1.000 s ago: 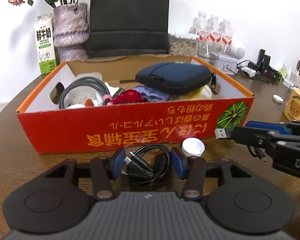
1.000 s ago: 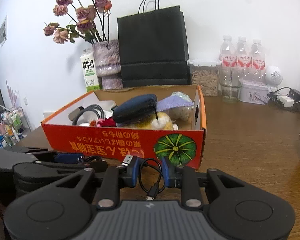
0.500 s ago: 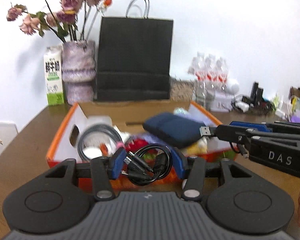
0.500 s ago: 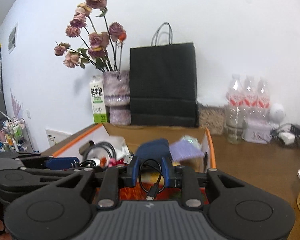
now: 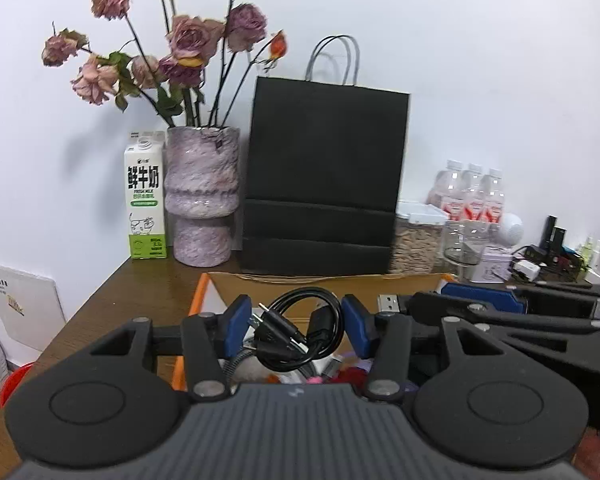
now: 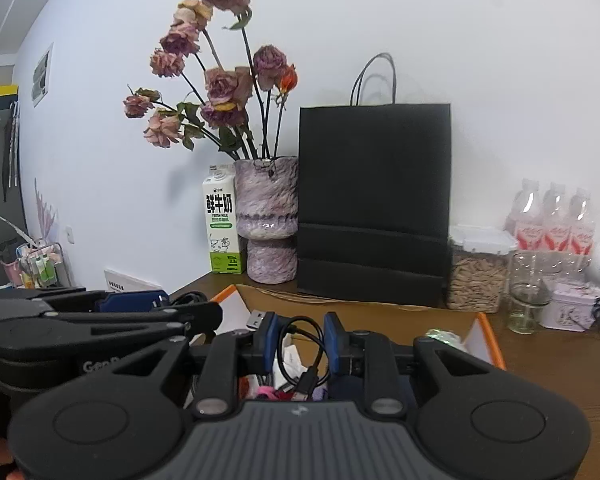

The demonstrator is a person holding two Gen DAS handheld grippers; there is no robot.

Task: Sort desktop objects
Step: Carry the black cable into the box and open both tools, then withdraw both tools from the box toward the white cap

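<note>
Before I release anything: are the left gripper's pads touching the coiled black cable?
Touching. In the left wrist view the left gripper has both blue pads pressed against the sides of the coiled black cable, held above the orange box.

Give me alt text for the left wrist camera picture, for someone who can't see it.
The left gripper holds a coiled black cable between its blue pads above an orange cardboard box on a wooden table. Beside it on the right, the right gripper carries a USB plug. Behind stand a milk carton, a vase of dried roses and a black paper bag.
</note>
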